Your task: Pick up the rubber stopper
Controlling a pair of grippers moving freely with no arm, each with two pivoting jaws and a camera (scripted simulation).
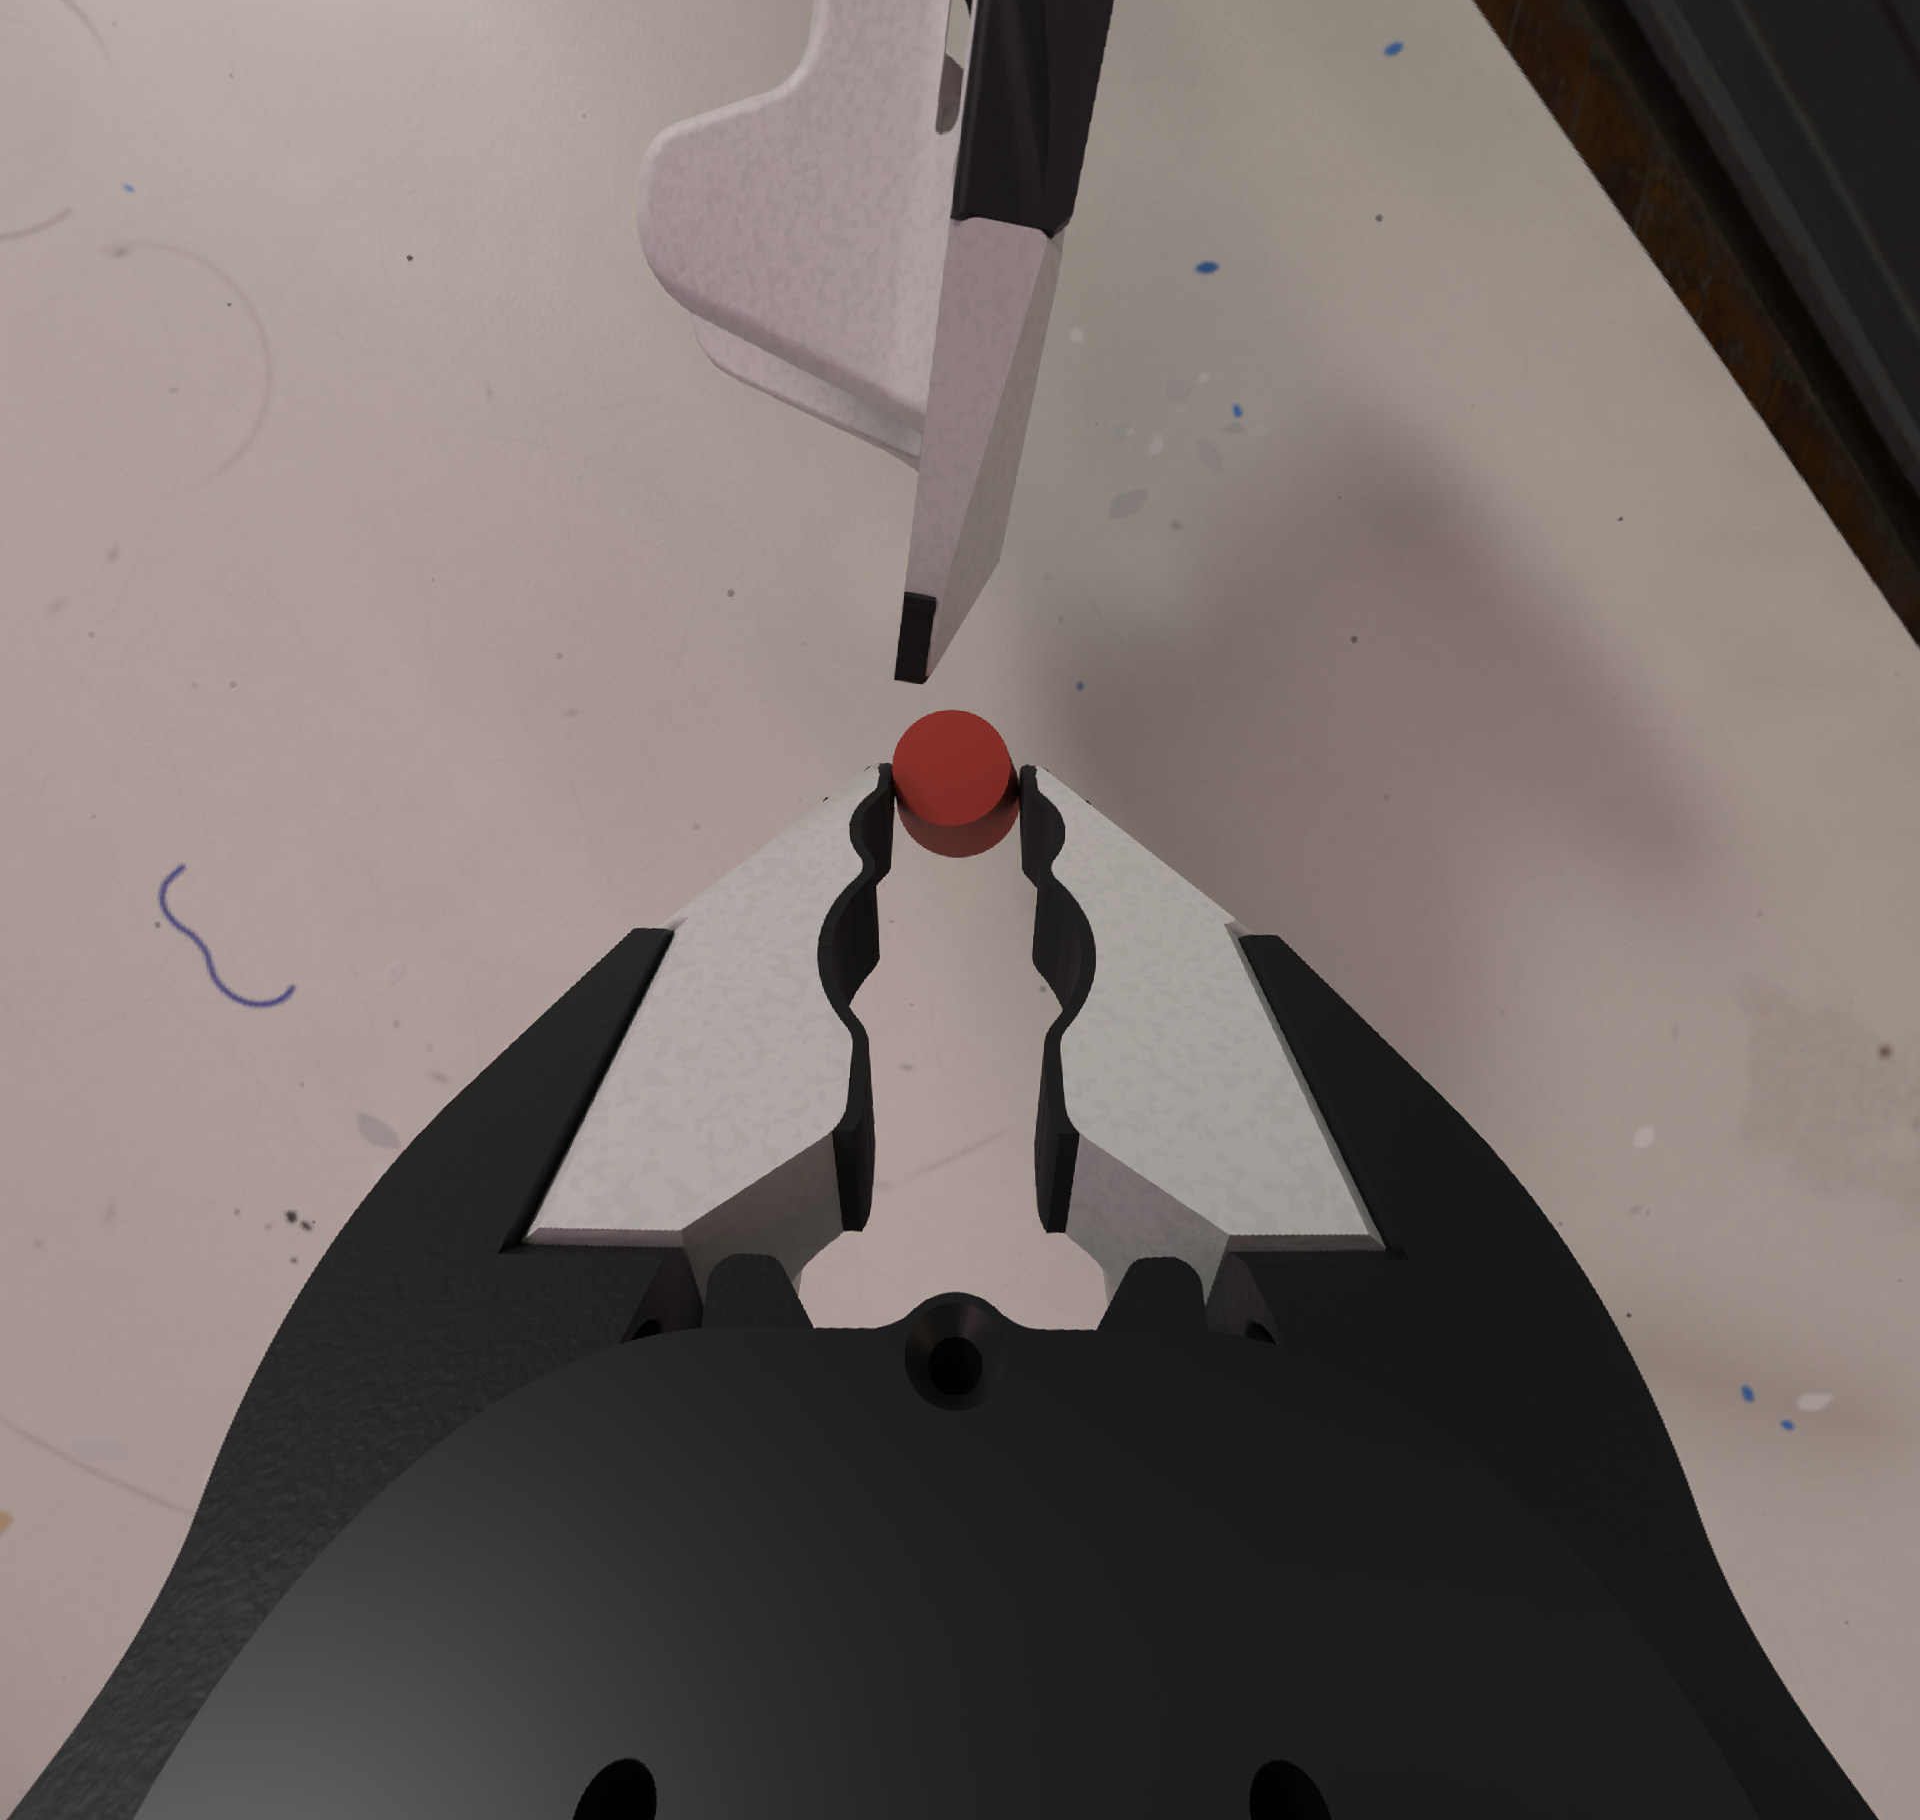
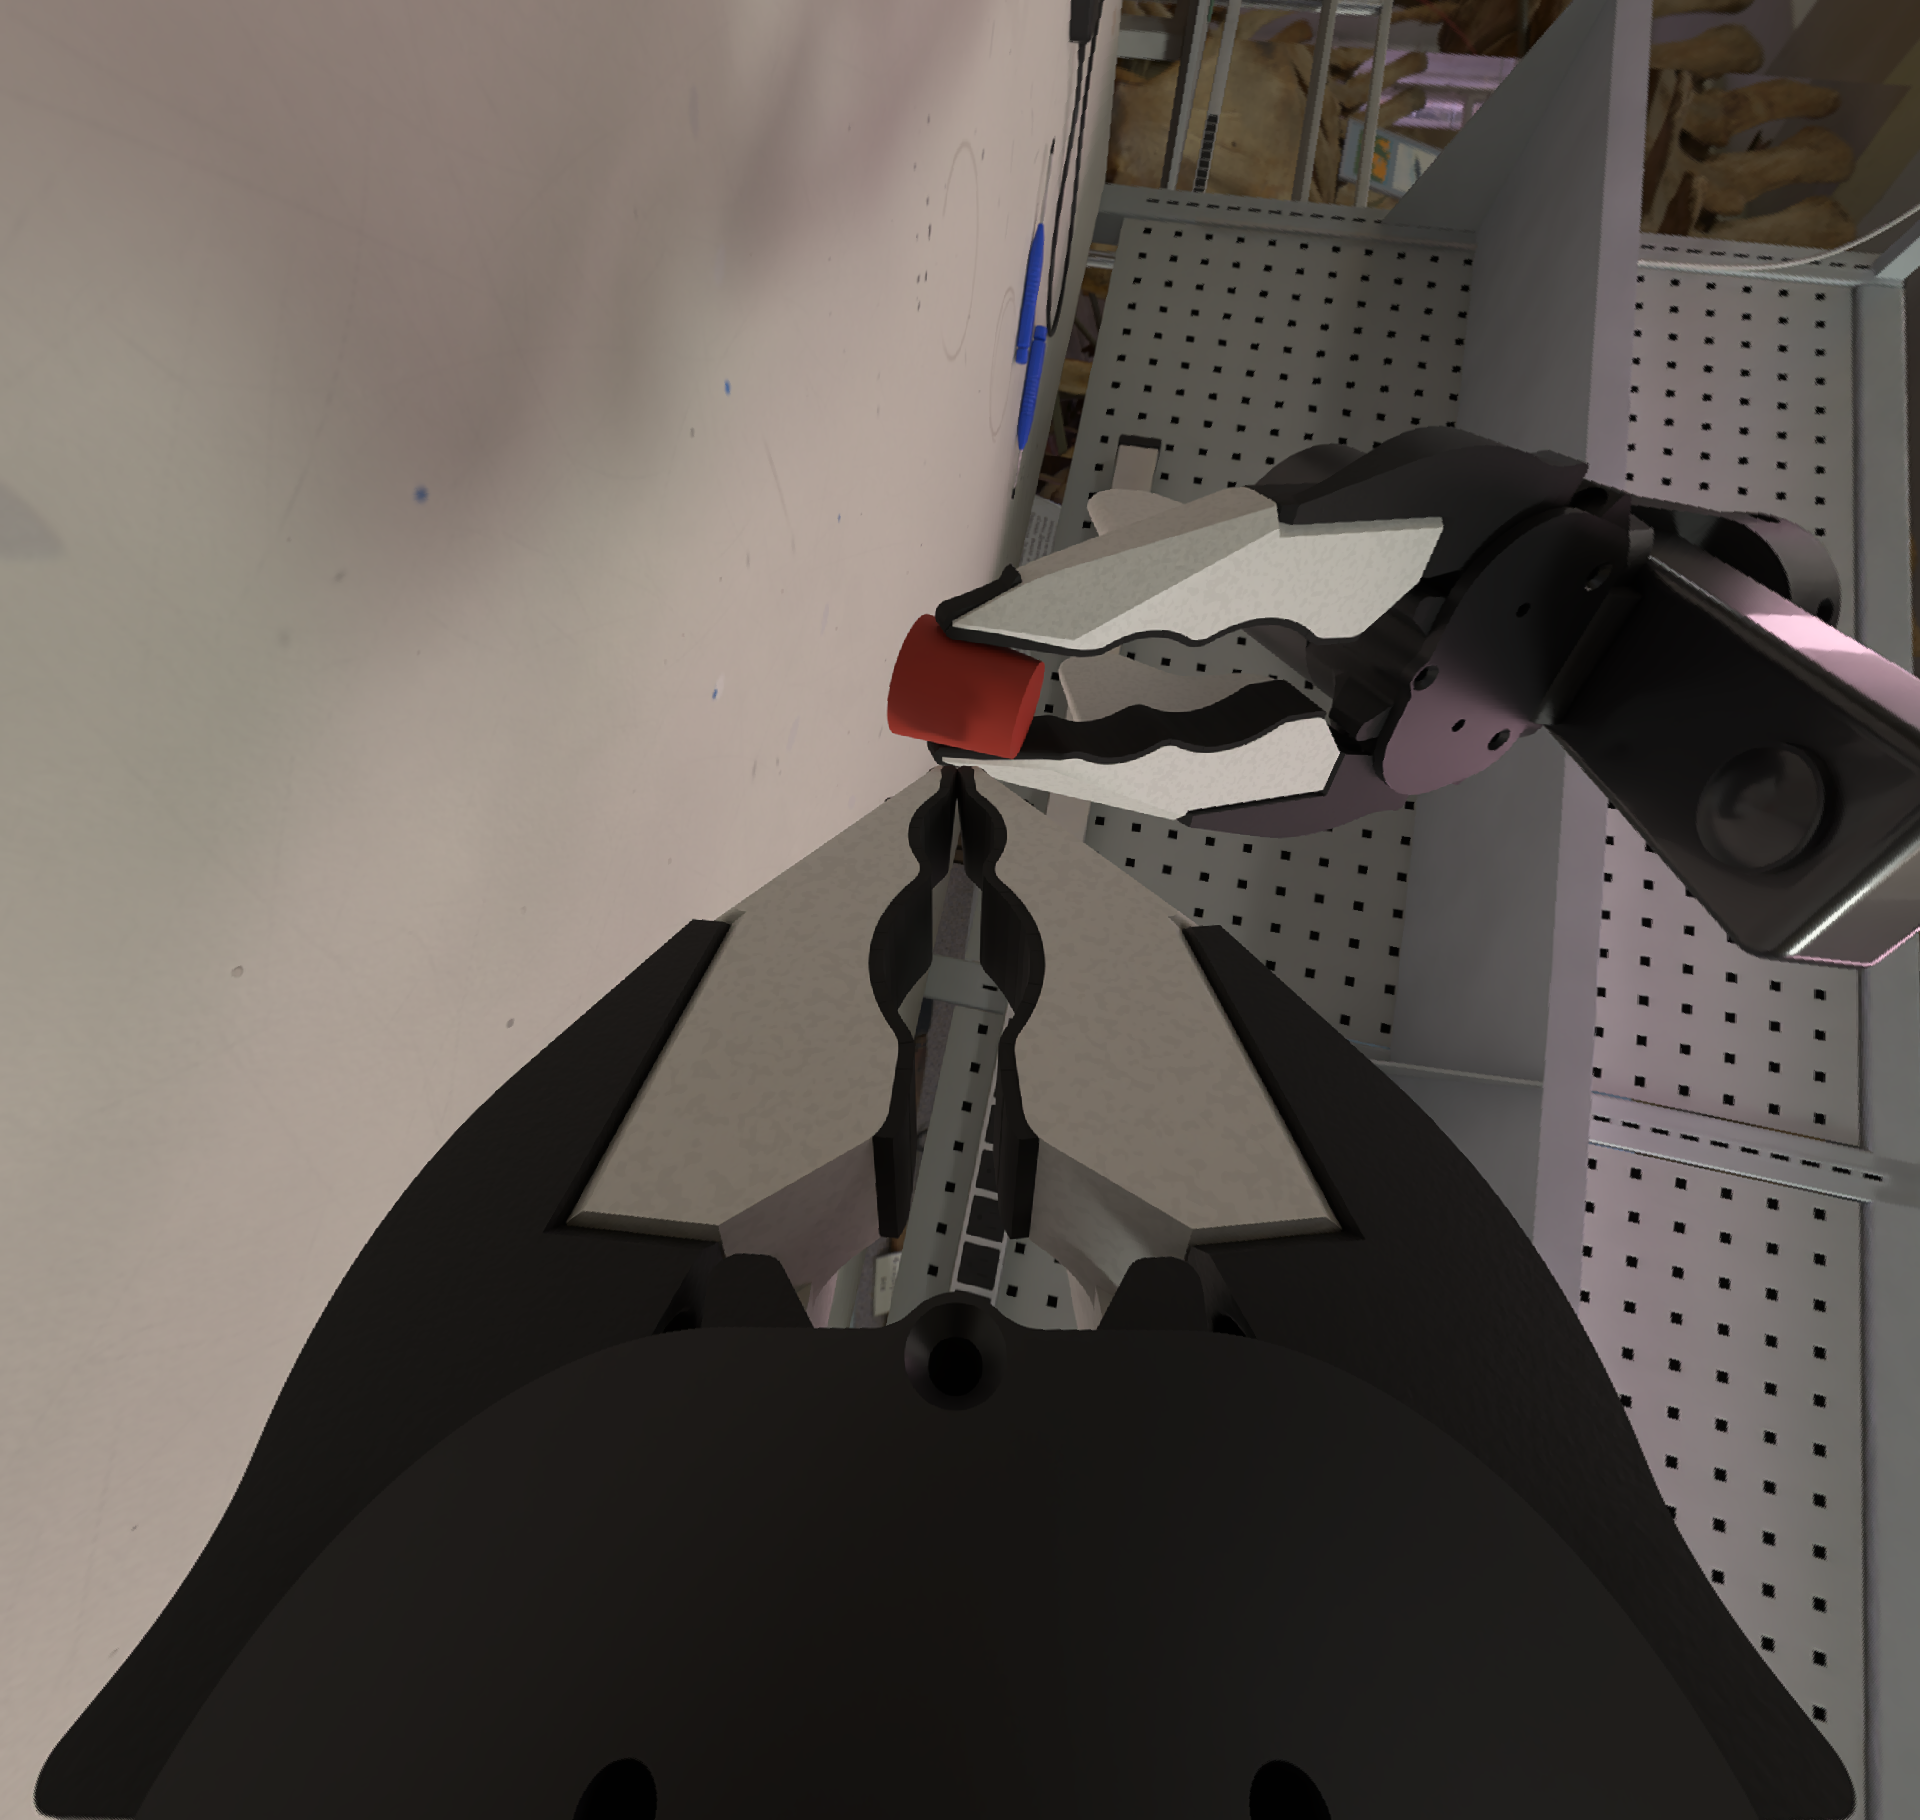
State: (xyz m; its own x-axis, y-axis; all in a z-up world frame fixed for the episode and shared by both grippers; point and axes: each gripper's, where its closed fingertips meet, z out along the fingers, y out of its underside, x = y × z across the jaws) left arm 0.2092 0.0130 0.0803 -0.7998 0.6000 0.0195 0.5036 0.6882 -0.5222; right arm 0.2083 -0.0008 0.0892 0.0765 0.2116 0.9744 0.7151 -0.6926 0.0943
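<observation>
The red rubber stopper [image 1: 952, 778] is pinched between the fingertips of my left gripper [image 1: 954, 796], above the pale speckled table [image 1: 416, 627]. In the right wrist view the stopper [image 2: 961, 688] shows held clear of the table by the left gripper [image 2: 961, 692], which comes in from the right. My right gripper [image 2: 956, 781] is shut and empty, its tips just beside the stopper. In the left wrist view the right gripper [image 1: 914, 653] hangs down from the top, its tip a little beyond the stopper.
A dark wooden table edge [image 1: 1714, 295] runs along the upper right of the left wrist view. Grey perforated shelving [image 2: 1299, 368] stands past the table edge in the right wrist view. A blue pen [image 2: 1032, 336] lies near that edge. Blue paint specks dot the tabletop.
</observation>
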